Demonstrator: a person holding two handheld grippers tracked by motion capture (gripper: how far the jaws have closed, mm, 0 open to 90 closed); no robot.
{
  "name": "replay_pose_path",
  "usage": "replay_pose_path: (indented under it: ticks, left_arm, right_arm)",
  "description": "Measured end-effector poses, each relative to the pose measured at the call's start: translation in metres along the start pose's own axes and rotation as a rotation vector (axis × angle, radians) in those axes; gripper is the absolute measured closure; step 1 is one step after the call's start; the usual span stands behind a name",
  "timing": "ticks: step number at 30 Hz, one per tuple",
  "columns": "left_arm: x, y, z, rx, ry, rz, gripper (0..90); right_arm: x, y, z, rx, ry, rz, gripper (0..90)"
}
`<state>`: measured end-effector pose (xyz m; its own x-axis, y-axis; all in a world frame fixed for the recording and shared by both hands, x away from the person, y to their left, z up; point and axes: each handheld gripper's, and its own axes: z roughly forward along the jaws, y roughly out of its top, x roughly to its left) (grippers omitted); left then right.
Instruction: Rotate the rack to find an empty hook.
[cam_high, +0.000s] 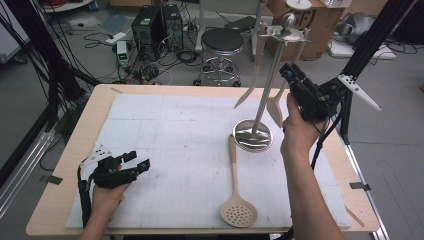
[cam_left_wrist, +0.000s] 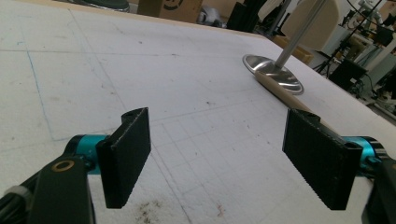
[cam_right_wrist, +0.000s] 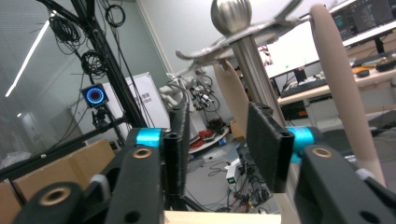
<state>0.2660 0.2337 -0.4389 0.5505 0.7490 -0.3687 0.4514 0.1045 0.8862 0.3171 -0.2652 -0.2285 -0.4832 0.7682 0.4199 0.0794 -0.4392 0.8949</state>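
In the high view's upper right, the right claw (cam_high: 289, 71) stands released beside the utensil rack (cam_high: 259, 107), where two beige utensils (cam_high: 256, 70) hang. Any sideways brush could unhook one or tip the rack. The left claw (cam_high: 136, 161), released, rests lower left; the slotted spoon (cam_high: 237, 197) lies on the worktop (cam_high: 165, 130)

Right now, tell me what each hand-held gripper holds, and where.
Nothing: left hand-held gripper open over the white mat; right hand-held gripper open beside the hanging beige utensils.
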Motion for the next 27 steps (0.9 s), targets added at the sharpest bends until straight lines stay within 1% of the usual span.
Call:
replay_pose_path:
  ticks: [1, 4, 5, 7, 9, 10, 11, 13, 18, 19, 20, 21, 23, 24, 25, 27]
  left_arm:
    - [0.0, 0.0, 0.001, 0.002, -0.001, 0.003, 24.1]
    - [-0.001, 0.001, 0.004, 0.003, -0.005, 0.005, 24.1]
    - [-0.002, 0.002, 0.005, -0.001, -0.005, 0.007, 24.3]
    - [-0.004, 0.002, 0.007, -0.006, -0.009, 0.017, 24.5]
    - [-0.004, 0.003, 0.009, -0.004, -0.014, 0.017, 24.5]
    - [-0.004, 0.003, 0.01, -0.004, -0.015, 0.013, 24.5]
    - [-0.004, 0.003, 0.01, -0.003, -0.015, 0.015, 24.5]
    - [-0.004, 0.003, 0.011, -0.001, -0.015, 0.008, 24.4]
    - [-0.004, 0.004, 0.01, -0.007, -0.013, 0.01, 24.4]
    - [-0.004, 0.003, 0.01, -0.009, -0.012, 0.006, 24.5]
    - [-0.004, 0.004, 0.01, -0.003, -0.011, 0.015, 24.4]
    - [-0.004, 0.004, 0.01, -0.004, -0.013, 0.015, 24.5]
    - [-0.004, 0.004, 0.01, -0.008, -0.013, 0.008, 24.4]
    - [-0.004, 0.004, 0.01, -0.007, -0.012, 0.01, 24.4]
    - [-0.003, 0.004, 0.01, -0.007, -0.012, 0.012, 24.5]
    - [-0.003, 0.004, 0.01, -0.007, -0.012, 0.013, 24.4]
  right_arm:
    - [0.0, -0.001, -0.002, 0.006, -0.003, 0.008, 55.6]
    - [0.0, -0.004, -0.007, 0.018, 0.0, 0.005, 54.8]
    - [0.0, -0.004, -0.01, 0.022, 0.0, 0.012, 54.1]
    - [-0.003, -0.006, -0.013, 0.018, 0.005, 0.03, 53.7]
    - [-0.005, -0.007, -0.016, 0.023, 0.001, 0.031, 53.7]
    - [-0.006, -0.009, -0.017, 0.026, 0.004, 0.04, 53.6]
    - [-0.008, -0.01, -0.018, 0.03, 0.002, 0.036, 53.2]
    - [-0.009, -0.013, -0.02, 0.042, 0.004, 0.046, 52.8]
    - [-0.011, -0.02, -0.024, 0.068, 0.007, 0.06, 51.9]
    - [-0.011, -0.022, -0.024, 0.068, 0.009, 0.061, 51.8]
    - [-0.011, -0.023, -0.025, 0.071, 0.011, 0.063, 51.6]
    - [-0.011, -0.024, -0.025, 0.074, 0.011, 0.064, 51.5]
    - [-0.011, -0.026, -0.026, 0.083, 0.012, 0.071, 51.4]
    - [-0.012, -0.028, -0.027, 0.08, 0.013, 0.062, 51.3]
    - [-0.012, -0.028, -0.028, 0.082, 0.012, 0.072, 51.1]
    - [-0.012, -0.031, -0.029, 0.087, 0.014, 0.075, 50.6]
